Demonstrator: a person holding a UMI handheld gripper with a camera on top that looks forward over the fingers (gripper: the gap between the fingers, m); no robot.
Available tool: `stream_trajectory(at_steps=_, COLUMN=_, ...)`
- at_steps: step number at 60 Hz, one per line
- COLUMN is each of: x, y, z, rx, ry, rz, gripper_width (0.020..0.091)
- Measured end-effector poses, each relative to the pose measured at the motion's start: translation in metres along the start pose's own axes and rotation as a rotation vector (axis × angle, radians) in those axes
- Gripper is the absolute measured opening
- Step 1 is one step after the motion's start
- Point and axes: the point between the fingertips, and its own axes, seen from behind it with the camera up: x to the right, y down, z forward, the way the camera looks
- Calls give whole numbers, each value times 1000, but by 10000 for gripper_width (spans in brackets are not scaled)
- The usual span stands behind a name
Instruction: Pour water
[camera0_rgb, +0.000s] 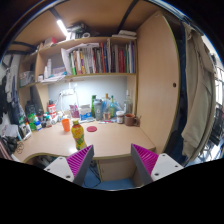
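My gripper (112, 162) is open, its two purple pads (80, 160) wide apart with nothing between them. It hangs well back from a light wooden desk (110, 140). On the desk stand a yellow bottle (78, 134) just beyond the left finger, an orange cup (66, 124) behind it, and several clear and green bottles (98, 108) along the back under the shelf. A red lid or small dish (92, 128) lies near the desk's middle.
A bookshelf (95, 60) full of books hangs above the desk. A tall wooden cabinet (158, 80) stands on the right, with hanging clothes (200, 100) beyond it. Clutter and small bottles (32, 122) crowd the desk's left end. A blue chair seat (108, 180) shows below the desk.
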Motion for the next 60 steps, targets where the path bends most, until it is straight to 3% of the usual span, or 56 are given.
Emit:
stream_trajectory(at_steps=30, x=-71, y=7, z=31, rx=67, ry=-94, rz=24, gripper_width=838)
stream_trajectory(at_steps=49, x=-160, y=58, z=169, rx=65, ry=-174, rz=-22, gripper_width=841)
stream_trajectory(at_steps=60, x=-175, y=77, z=257, rx=62, ry=-133, rz=-29, gripper_width=850)
